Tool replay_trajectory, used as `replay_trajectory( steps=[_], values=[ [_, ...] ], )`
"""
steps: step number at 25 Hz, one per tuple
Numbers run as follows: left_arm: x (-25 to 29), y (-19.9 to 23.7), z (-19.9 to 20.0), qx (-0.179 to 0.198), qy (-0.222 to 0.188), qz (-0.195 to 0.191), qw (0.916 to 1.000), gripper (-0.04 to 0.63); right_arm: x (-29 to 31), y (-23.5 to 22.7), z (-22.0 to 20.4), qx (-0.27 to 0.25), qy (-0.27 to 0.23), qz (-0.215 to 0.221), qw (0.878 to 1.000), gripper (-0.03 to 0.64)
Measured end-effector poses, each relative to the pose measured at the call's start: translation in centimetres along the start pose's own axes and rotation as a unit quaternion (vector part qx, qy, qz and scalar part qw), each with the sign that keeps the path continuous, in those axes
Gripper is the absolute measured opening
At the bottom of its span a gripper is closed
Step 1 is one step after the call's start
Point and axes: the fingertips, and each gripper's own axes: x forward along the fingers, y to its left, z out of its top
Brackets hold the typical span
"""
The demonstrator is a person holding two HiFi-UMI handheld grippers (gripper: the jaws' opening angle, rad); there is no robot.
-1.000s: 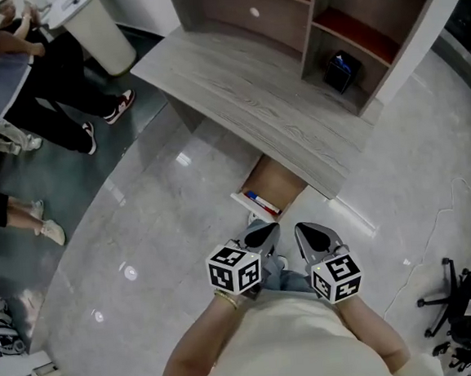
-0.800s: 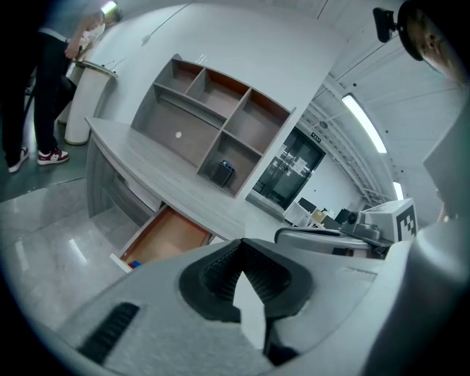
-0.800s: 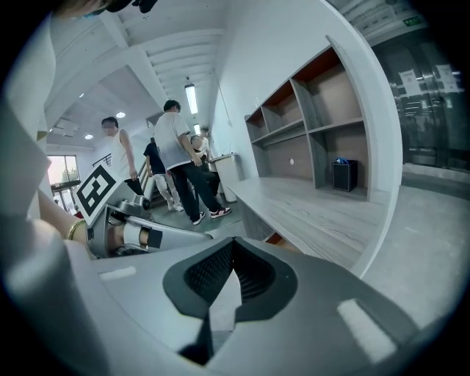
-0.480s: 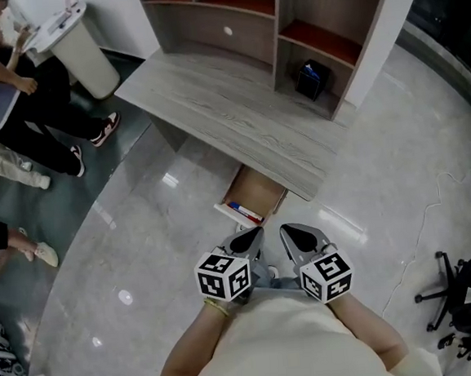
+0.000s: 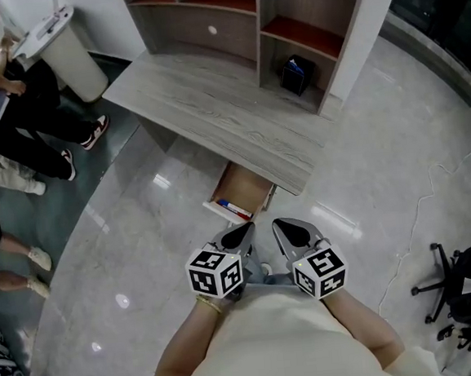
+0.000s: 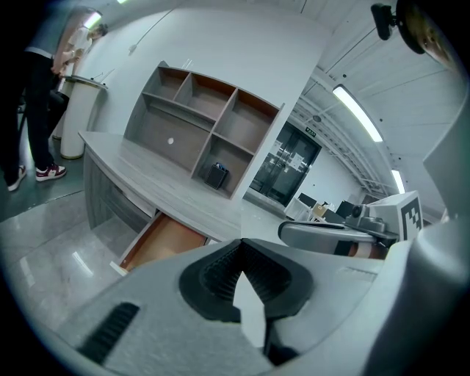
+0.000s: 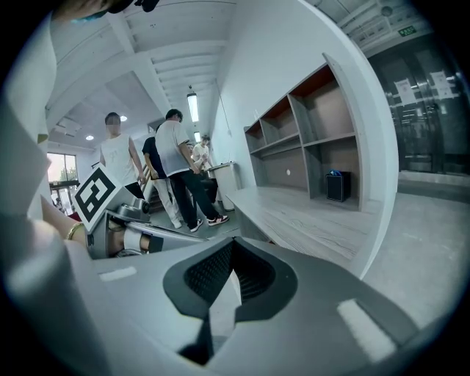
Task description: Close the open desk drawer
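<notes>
The open drawer [image 5: 244, 189] sticks out from under the grey wood desk [image 5: 204, 112], with a brown bottom and pens by its white front edge. Both grippers hang side by side just short of that front. My left gripper [image 5: 243, 234] is shut with nothing in it, and my right gripper [image 5: 292, 235] is shut and empty too. In the left gripper view the drawer [image 6: 163, 242] lies beyond the closed left gripper [image 6: 243, 285], left of centre. The right gripper view shows the desk top [image 7: 308, 220] past the closed right gripper [image 7: 220, 288]; the drawer is hidden there.
A shelf unit [image 5: 229, 20] stands on the desk's far side with a black box [image 5: 293, 74] in one bay. A white bin [image 5: 68, 50] and standing people [image 5: 16, 120] are at the left. An office chair base [image 5: 457, 286] is at the right on the glossy floor.
The head camera has swung, so desk and drawer slide left in the picture. Both grippers stay shut, side by side, just short of the drawer front.
</notes>
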Motion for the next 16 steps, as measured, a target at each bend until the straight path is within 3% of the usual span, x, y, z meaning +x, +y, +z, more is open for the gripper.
replay_trajectory(
  steps=[16],
  values=[
    [-0.2,0.48,-0.89,-0.003,0.003,0.009,1.0,0.006,-0.29,-0.14,-0.29,-0.007,-0.005,-0.002,1.0,0.005]
  ],
)
